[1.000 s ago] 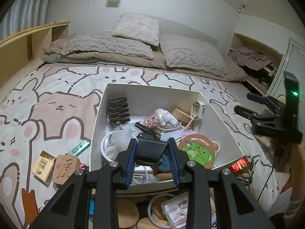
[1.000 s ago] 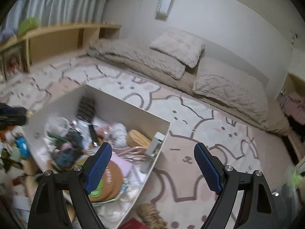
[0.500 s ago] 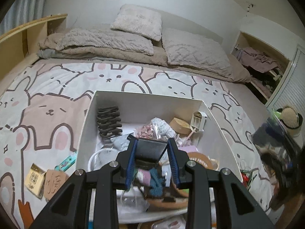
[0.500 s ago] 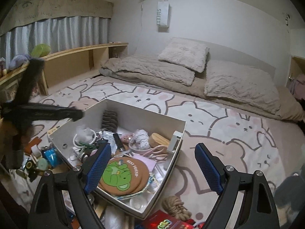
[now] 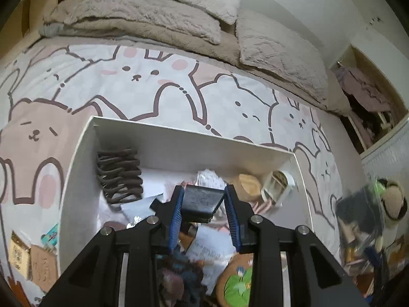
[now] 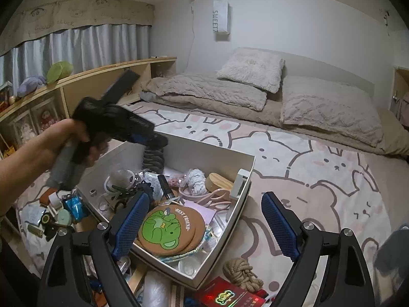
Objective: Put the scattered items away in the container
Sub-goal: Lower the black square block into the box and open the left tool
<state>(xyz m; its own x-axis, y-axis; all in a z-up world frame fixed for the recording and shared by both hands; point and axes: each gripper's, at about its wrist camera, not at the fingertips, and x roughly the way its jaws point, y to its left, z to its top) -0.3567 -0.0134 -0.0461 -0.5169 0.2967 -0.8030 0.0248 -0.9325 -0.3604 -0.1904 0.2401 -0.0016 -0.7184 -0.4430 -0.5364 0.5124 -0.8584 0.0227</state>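
A small black block (image 5: 202,200) is held clamped in the left gripper (image 5: 204,215) above the white box (image 5: 76,174), lower centre; release is required next. The right gripper (image 6: 204,226) is held wide open, empty.

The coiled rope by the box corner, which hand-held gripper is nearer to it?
Right. The right hand-held gripper hangs open just above the rope; the left hand-held gripper is over the box's far side.

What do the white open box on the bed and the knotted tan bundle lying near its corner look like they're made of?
White open box: probably stiff cardboard, matte; its walls are thin, flat and sharp-edged. Knotted tan bundle: apparently twisted natural-fibre rope, such as jute; coarse strands show in the coils.
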